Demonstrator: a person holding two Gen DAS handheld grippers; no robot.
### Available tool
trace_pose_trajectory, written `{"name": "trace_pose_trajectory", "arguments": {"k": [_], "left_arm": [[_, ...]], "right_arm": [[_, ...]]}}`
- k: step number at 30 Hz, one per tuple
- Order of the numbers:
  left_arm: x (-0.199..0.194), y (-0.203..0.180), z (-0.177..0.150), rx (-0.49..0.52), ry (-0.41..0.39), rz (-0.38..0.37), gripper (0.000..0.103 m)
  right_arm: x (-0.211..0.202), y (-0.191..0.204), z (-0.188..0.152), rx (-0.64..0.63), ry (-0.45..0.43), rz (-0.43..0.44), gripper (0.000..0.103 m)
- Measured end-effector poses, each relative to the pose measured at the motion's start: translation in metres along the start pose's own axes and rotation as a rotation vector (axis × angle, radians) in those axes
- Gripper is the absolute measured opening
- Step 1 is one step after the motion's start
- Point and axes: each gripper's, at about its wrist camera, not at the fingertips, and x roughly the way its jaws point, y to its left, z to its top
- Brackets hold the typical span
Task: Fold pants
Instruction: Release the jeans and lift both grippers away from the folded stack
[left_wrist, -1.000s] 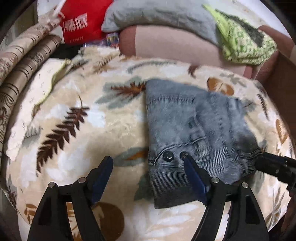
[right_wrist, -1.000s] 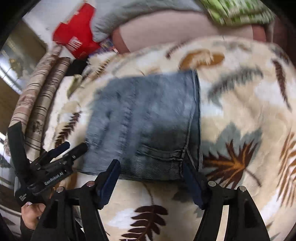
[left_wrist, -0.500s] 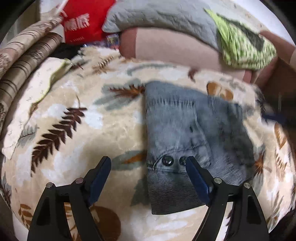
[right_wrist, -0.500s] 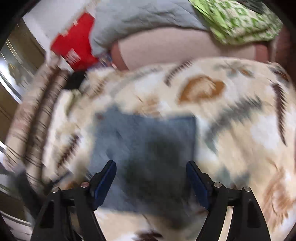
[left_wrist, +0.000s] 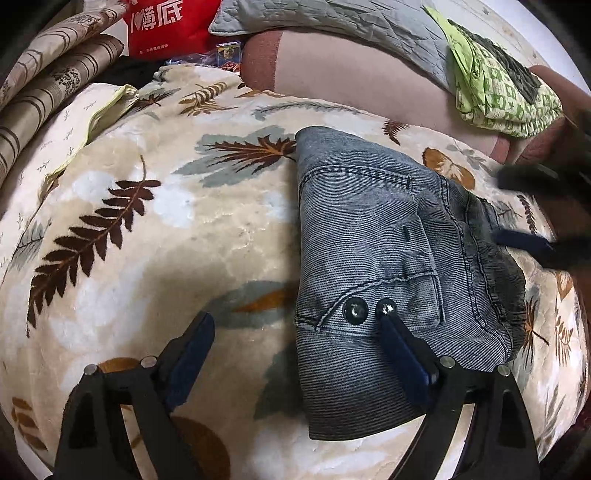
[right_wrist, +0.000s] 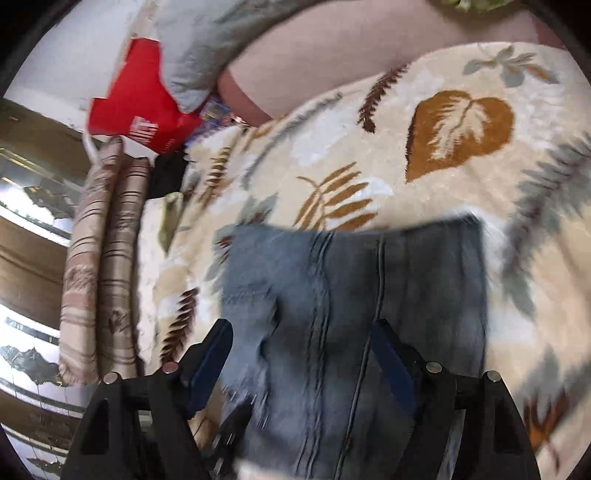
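- Our left gripper (left_wrist: 295, 332) hangs over the near edge of the folded pants (left_wrist: 388, 258); its jaws are opening and stand wide, one finger above the blanket (left_wrist: 147, 240), the other above the denim near two metal buttons (left_wrist: 369, 310).
- We cannot tell if that finger touches the cloth.
- Our right gripper (right_wrist: 299, 350) is also spread wide over the pants (right_wrist: 351, 288), gripping nothing; this view is blurred.
- We see the pants lying flat on the leaf-patterned blanket, a red bag (left_wrist: 166, 26) beyond.
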Motion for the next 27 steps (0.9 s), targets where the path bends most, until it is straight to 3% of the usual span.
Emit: {"name": "trace_pose_trajectory", "arguments": {"k": [3, 7, 10, 12, 18, 22, 27], "left_arm": [[-0.001, -0.002, -0.001, 0.002, -0.005, 0.006, 0.092], [-0.001, -0.003, -0.001, 0.001, 0.007, 0.001, 0.092], [-0.015, -0.002, -0.001, 0.002, -0.011, 0.022, 0.092], [-0.030, -0.002, -0.002, 0.002, -0.025, 0.021, 0.092], [-0.075, -0.009, -0.022, 0.008, -0.101, 0.026, 0.092], [-0.093, -0.016, -0.042, 0.034, -0.134, 0.021, 0.092], [-0.108, -0.037, -0.039, 0.083, -0.135, -0.009, 0.096]], "right_arm": [[-0.020, -0.001, -0.036, -0.002, 0.002, 0.033, 0.081], [0.012, -0.034, -0.068, 0.027, 0.092, -0.045, 0.083], [-0.011, -0.025, -0.068, 0.056, 0.036, -0.023, 0.083], [-0.035, -0.007, -0.071, -0.017, -0.014, -0.029, 0.083], [-0.093, 0.014, -0.118, -0.179, -0.178, -0.202, 0.088], [-0.106, 0.003, -0.152, -0.231, -0.204, -0.322, 0.088], [-0.118, 0.008, -0.162, -0.319, -0.230, -0.421, 0.090]]}}
